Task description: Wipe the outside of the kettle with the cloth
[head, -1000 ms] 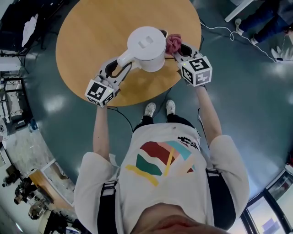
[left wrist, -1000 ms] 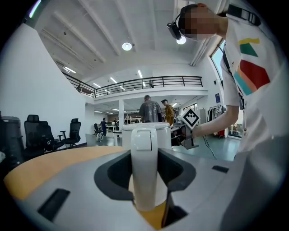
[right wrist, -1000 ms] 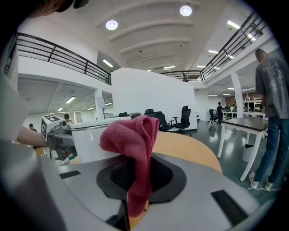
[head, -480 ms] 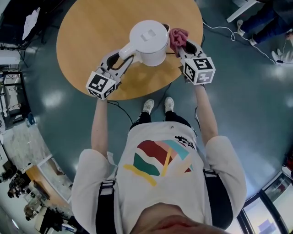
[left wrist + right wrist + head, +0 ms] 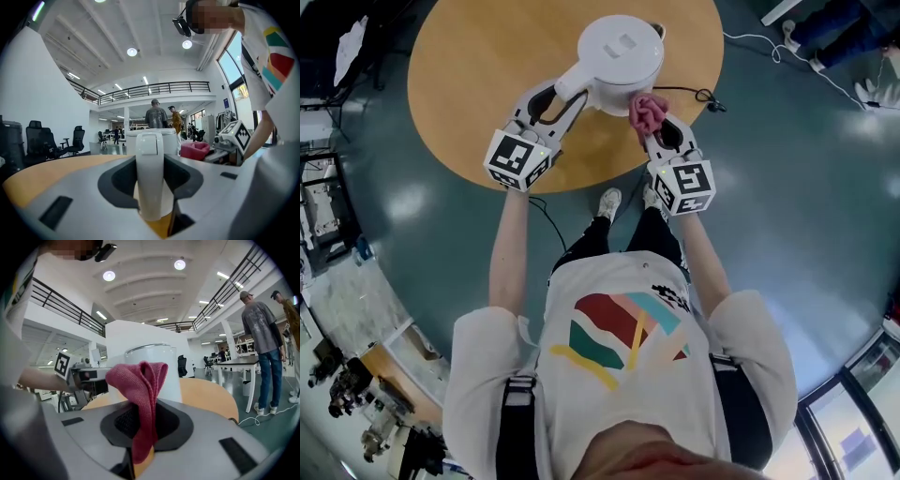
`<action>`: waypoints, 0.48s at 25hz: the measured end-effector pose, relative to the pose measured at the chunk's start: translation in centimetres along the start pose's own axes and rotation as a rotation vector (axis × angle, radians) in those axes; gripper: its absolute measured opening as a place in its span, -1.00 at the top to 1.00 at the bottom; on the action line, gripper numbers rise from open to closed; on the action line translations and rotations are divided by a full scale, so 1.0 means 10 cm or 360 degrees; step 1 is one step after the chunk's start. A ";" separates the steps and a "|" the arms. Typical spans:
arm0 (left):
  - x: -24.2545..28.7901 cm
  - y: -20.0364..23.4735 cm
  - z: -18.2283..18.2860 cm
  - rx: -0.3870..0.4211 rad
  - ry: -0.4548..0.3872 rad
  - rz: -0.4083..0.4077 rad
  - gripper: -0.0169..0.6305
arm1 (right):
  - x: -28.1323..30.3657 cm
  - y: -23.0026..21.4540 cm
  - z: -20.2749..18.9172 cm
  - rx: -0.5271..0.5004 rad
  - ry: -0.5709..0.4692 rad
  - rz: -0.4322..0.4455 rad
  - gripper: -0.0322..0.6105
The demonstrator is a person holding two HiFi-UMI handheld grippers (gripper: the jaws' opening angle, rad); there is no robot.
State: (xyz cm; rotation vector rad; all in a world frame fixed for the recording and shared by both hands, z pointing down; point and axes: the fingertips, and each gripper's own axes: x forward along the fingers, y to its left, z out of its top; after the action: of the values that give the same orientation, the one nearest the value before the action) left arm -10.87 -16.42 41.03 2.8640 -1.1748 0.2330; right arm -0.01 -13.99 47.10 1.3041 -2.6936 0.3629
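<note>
While kettle [image 5: 621,47] stands ahead, left gripper [image 5: 555,101]: clamped on its handle [image 5: 149,178]
right gripper [image 5: 654,131]: clamped on pink cloth [image 5: 647,111], bunched just beside kettle wall

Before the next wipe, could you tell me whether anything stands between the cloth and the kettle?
Nothing visible does; the cloth, clamped in the right tool, sits right beside the kettle's bare wall.

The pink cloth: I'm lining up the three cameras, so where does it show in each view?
Head view: cloth upper middle, just below the kettle.
Left gripper view: cloth right of centre, beside the kettle.
Right gripper view: cloth dead centre, clamped between the jaws, kettle behind it.
Shared landmark: the white kettle.
</note>
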 end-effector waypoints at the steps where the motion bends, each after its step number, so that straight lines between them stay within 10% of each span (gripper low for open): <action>1: -0.01 -0.01 0.00 -0.0002 -0.0017 -0.0007 0.36 | 0.02 0.11 -0.05 -0.0031 -0.0004 -0.0003 0.75; 12: 0.01 0.04 -0.01 -0.0006 -0.0125 -0.0106 0.37 | 0.80 0.47 -0.65 -0.0065 -0.0020 -0.0128 0.75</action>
State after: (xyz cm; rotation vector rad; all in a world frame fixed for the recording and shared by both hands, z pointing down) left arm -11.08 -16.71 41.09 2.9279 -1.0876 0.1170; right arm -8.57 -15.48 54.32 1.4032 -2.6344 0.2904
